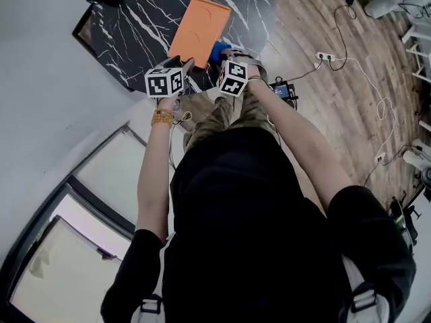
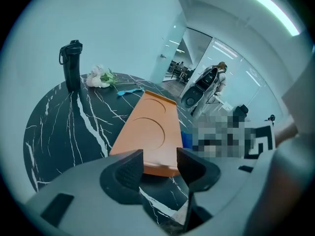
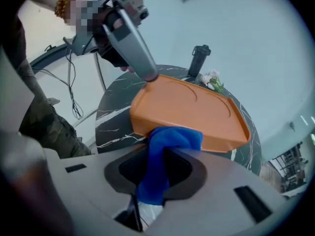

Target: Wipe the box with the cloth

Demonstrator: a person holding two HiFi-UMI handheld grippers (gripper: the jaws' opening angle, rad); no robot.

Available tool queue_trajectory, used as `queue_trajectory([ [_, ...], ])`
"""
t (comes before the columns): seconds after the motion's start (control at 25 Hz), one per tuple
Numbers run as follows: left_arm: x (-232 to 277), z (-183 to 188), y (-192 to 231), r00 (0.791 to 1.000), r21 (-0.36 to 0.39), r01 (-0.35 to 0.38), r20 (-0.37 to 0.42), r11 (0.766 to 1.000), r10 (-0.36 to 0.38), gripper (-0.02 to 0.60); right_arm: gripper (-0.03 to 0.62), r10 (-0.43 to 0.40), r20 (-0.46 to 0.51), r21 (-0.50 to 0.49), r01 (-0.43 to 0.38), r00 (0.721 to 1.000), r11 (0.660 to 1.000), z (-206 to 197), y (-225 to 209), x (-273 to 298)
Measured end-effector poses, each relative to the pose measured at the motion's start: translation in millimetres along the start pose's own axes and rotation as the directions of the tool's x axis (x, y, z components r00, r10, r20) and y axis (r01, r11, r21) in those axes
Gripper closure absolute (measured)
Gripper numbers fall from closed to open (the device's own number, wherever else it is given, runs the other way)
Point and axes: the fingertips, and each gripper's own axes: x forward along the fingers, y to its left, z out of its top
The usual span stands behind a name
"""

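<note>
Jaws of the left gripper stand apart, with the near end of the orange box just beyond them and nothing pinched; jaws of the right gripper are clenched on the blue cloth; the box lies by the near edge of the black table, long axis running away from the person; the cloth sits just beside that near end, so the right hand seems better placed to wipe.

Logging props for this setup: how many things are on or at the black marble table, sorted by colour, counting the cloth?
Orange: 1, the box
Blue: 1, the cloth
Black: 1, the bottle
White: 1, the flower bunch
Turquoise: 1, a small flat item
Total: 5
</note>
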Motion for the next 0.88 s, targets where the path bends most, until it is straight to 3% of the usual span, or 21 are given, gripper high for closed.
queue_trajectory([
  [0.2,10.4,5.3,-4.7,1.0,0.025,0.028,0.01,0.999,-0.028,0.385,0.519,0.028,0.037,-0.007,-0.028,0.999,1.0,15.3,39.8,0.6],
  [0.32,15.1,4.7,-10.7,0.999,0.038,0.034,0.005,0.999,-0.035,0.385,0.519,0.115,0.091,-0.02,-0.114,0.989,0.993,26.2,67.8,-6.9],
  [0.44,-4.7,12.0,-5.7,0.994,-0.023,0.024,0.109,0.999,-0.022,0.377,0.519,0.198,0.204,0.05,-0.212,0.959,0.976,37.6,79.1,-35.6],
  [0.52,-32.1,18.4,0.3,0.976,-0.092,0.053,0.217,0.994,-0.032,0.377,0.519,0.159,0.301,0.178,-0.22,0.94,0.959,41.9,61.7,-62.4],
  [0.6,-55.9,16.6,0.4,0.95,-0.166,0.148,0.299,0.975,-0.094,0.377,0.519,0.071,0.37,0.316,-0.197,0.926,0.928,45.5,38.2,-83.2],
  [0.68,-66.2,5.3,-7.3,0.927,-0.205,0.261,0.326,0.943,-0.186,0.357,0.519,0.003,0.35,0.356,-0.136,0.937,0.925,50.5,25.7,-91.7],
  [0.8,-61.3,-17.6,-25.3,0.914,-0.18,0.336,0.3,0.924,-0.274,0.328,0.519,0.022,0.315,0.17,-0.079,0.949,0.982,74.7,39.2,-89.0],
  [0.88,-58.2,-31.6,-34.1,0.901,-0.223,0.384,0.302,0.896,-0.311,0.317,0.519,0.062,0.318,-0.004,-0.064,0.946,0.998,91.7,59.0,-83.7],
])
